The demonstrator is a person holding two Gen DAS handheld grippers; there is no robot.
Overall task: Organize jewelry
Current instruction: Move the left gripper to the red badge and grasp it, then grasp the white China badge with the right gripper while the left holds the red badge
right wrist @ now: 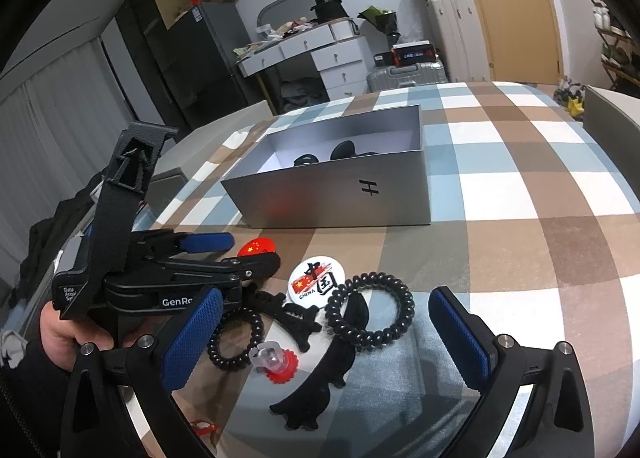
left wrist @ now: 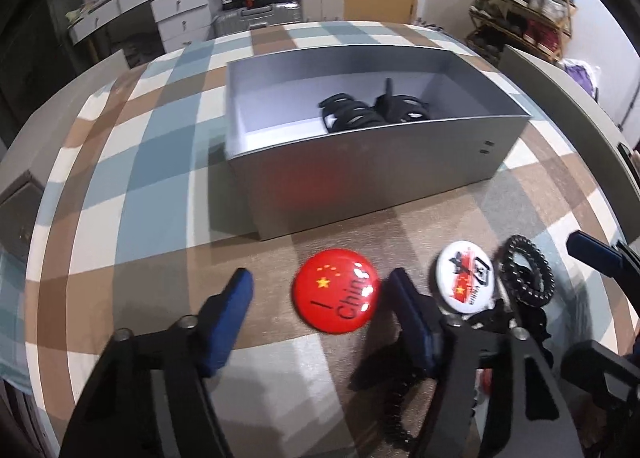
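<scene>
My left gripper is lowered over a red round badge lying on the checked cloth. The badge sits between the blue fingers; the right pad is at its edge and a gap remains on the left, so nothing is gripped. In the right wrist view the same left gripper straddles the red badge. My right gripper stands open above a black coil hair tie, empty. A white badge lies beside the coil. The silver box behind holds black hair clips.
Near the right gripper lie a smaller black coil tie, black claw clips and a small red and clear piece. A person's hand holds the left gripper. Grey chair backs ring the table's far edge.
</scene>
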